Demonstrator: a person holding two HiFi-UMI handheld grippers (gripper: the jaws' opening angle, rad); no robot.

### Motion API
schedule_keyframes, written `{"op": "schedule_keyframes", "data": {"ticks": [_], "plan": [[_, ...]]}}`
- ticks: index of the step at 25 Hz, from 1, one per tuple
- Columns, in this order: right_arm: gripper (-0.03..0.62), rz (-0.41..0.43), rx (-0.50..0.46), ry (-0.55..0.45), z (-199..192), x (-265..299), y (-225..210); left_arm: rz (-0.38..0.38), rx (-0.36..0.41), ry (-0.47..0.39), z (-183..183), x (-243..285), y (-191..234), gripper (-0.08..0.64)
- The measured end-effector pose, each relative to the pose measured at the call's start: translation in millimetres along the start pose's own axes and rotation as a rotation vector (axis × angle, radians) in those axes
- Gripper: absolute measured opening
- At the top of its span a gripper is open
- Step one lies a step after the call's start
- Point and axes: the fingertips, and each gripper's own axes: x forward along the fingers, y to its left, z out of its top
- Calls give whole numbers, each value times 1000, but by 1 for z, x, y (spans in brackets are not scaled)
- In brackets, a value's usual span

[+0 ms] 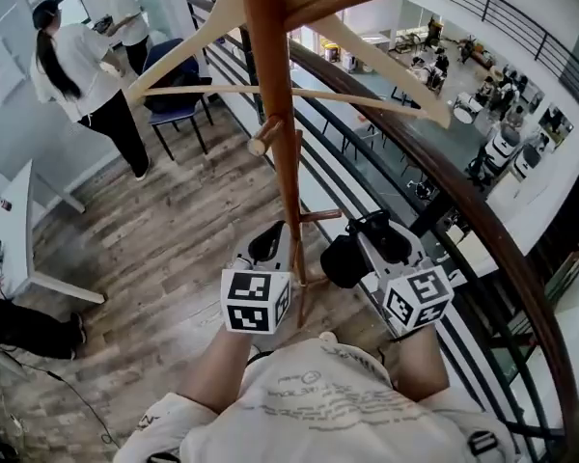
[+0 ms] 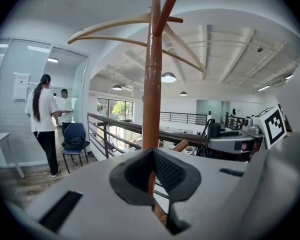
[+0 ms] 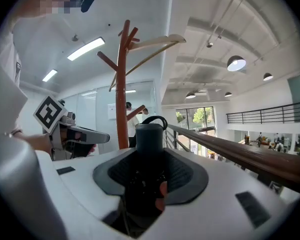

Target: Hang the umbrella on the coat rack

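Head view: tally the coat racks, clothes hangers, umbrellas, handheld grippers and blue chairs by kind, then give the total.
coat rack: 1
wooden clothes hanger: 1
black folded umbrella: 1
grippers, left gripper and right gripper: 2
blue chair: 1
total: 6

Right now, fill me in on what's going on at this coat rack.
A person stands at the wooden coat rack beside the railing, with a gripper in each hand. The right tongs are shut on a folded black umbrella, its looped handle pointing forward. The left tongs are open and empty, facing the rack's pole. The umbrella is not yet hung, and a wooden hanger already sits near the top of the rack.
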Motion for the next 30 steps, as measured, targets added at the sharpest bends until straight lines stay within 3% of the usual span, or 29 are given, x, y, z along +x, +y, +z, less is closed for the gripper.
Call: {"op": "schedule_keyframes", "data": {"ticks": [4, 11, 30], "plan": [[158, 105, -26, 30, -4, 17, -1, 79, -40, -4, -3, 2, 5, 3], [158, 213, -40, 57, -6, 40, 2, 169, -73, 10, -11, -9, 11, 3], [158, 279, -51, 129, -31, 91, 9, 253, -62, 12, -12, -19, 30, 3]]}}
